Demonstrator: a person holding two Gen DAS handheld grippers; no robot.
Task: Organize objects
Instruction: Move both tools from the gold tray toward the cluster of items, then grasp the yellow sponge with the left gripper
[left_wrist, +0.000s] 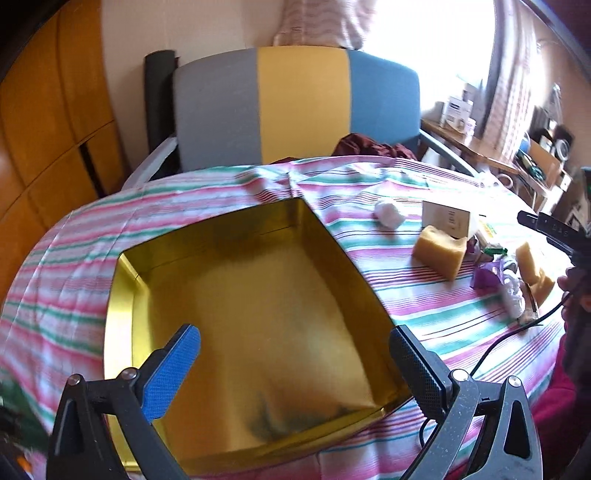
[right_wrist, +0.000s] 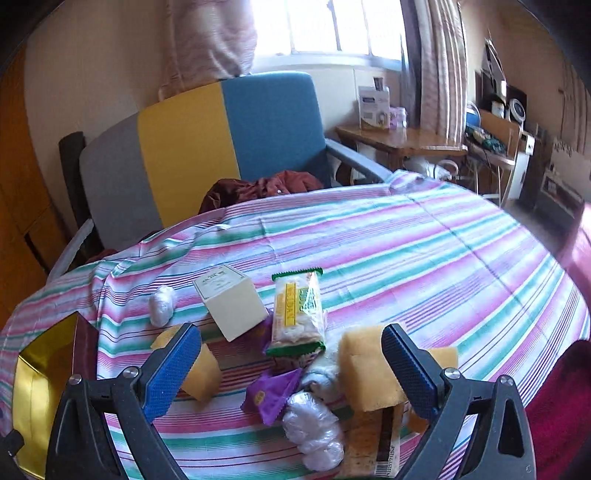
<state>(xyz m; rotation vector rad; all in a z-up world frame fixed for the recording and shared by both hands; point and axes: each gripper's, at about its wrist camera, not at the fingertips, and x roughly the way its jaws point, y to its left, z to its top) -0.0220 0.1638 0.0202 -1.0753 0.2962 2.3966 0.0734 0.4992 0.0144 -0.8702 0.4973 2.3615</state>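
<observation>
An empty gold tin box lies on the striped tablecloth; its corner shows in the right wrist view. My left gripper is open and empty, hovering over the box's near side. My right gripper is open and empty above a cluster of items: a purple packet, a green-edged biscuit pack, a cream carton, a yellow sponge by its right finger, another sponge by its left finger, and clear plastic-wrapped lumps.
A white wrapped ball lies left of the carton, also in the left wrist view. A grey, yellow and blue chair with a maroon cloth stands behind the table. A black cable trails at the right.
</observation>
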